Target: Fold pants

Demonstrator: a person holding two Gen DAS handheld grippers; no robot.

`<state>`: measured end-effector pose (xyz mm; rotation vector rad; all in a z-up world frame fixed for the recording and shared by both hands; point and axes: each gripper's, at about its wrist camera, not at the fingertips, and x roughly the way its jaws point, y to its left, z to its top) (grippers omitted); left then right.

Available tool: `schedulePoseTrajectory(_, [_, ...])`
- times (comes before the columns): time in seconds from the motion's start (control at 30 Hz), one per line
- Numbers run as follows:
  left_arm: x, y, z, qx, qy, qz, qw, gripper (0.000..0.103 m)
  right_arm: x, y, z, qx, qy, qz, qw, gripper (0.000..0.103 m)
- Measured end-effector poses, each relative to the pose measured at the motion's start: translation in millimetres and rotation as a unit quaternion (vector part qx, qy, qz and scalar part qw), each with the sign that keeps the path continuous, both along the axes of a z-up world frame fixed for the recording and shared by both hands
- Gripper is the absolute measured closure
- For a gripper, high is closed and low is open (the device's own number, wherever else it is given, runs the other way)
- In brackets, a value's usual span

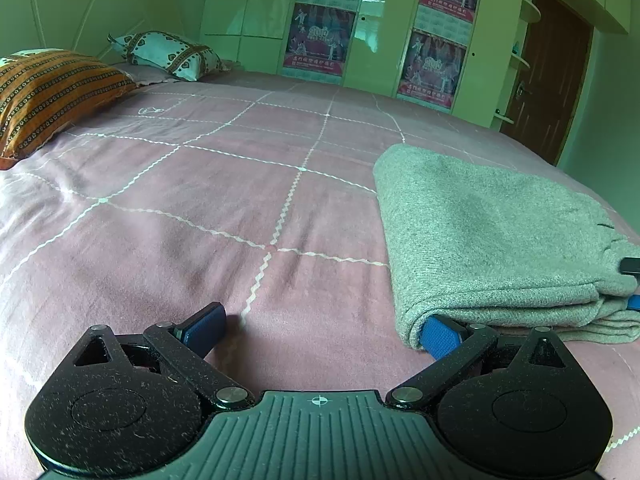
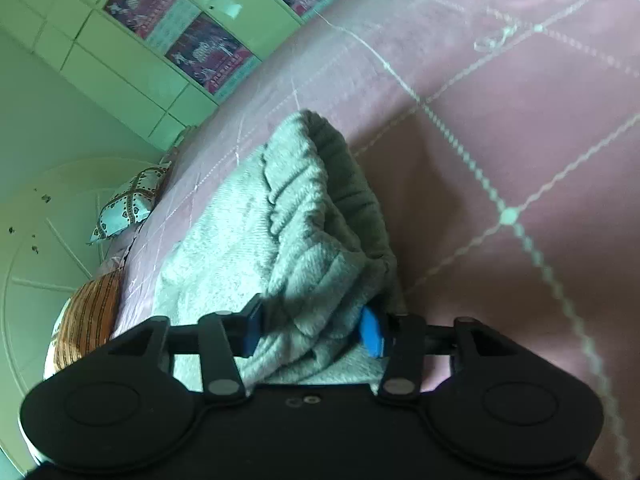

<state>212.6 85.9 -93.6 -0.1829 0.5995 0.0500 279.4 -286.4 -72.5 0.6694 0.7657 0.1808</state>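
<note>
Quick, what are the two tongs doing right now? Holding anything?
Left tongs: open wide, gripping nothing; one blue pad is tucked at the corner of the folded grey pants.
Right tongs: closed on a bunch of the pants near the waistband.
</note>
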Motion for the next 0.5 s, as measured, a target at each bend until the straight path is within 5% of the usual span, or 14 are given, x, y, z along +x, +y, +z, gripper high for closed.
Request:
schedulePoseTrajectory(0.3, [-17.8, 7.9, 16.5, -0.019, 0.019, -0.013, 0.9996, 0.003, -26.3, -12.8, 19.3, -0.012, -0.025, 0.024, 0.999, 0.062])
schedulePoseTrajectory(0.4, [-39.5, 23.2, 36.7, -0.027, -0.012, -0.006, 0.9995, 0.003, -34.7, -13.4, 41.5, -0.035, -0.064, 0.034, 0.997, 0.062])
schedulePoseTrajectory(0.5, [-20.8, 32.1, 60.0, -0.045, -0.053, 0.003, 0.9976, 0.003, -21.4, -8.6, 56.4, -0.055, -0.096, 0.038, 0.993, 0.062])
